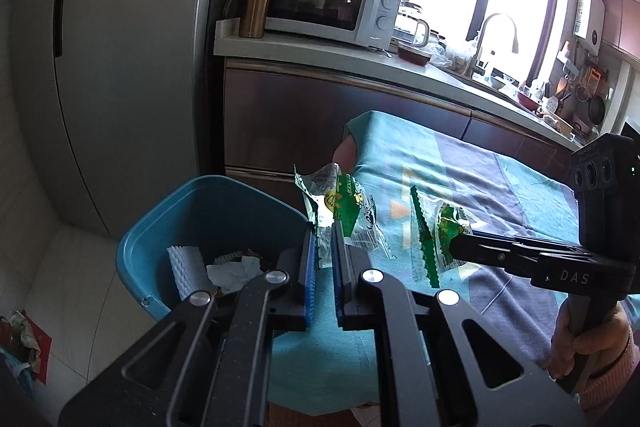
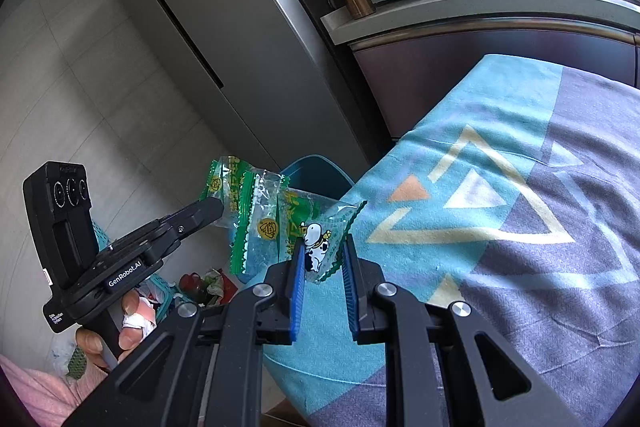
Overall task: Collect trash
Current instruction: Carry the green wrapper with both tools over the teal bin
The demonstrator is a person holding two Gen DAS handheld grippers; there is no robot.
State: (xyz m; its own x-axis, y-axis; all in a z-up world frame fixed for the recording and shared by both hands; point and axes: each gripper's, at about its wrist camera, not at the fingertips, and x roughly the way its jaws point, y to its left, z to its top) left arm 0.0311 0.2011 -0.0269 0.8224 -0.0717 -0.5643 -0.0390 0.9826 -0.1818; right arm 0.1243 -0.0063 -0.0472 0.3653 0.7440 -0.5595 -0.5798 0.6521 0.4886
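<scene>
Left hand-held gripper (image 1: 325,233) and right hand-held gripper (image 2: 323,247) each pinch a snack wrapper.

Low centre of the left view, blue pads clamp a crinkled clear-and-green plastic wrapper (image 1: 340,205) beside the blue plastic trash bin (image 1: 208,203) holding crumpled paper. Centre of the right view, a second clear-and-green cow-print wrapper (image 2: 316,241) is clamped above the teal-and-grey patterned cloth on the bench (image 2: 500,187).

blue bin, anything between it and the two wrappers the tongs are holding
Nothing visible. The left tongs hold their wrapper right at the blue bin rim; its mouth is open. The right tongs hold theirs over the tablecloth edge.
</scene>
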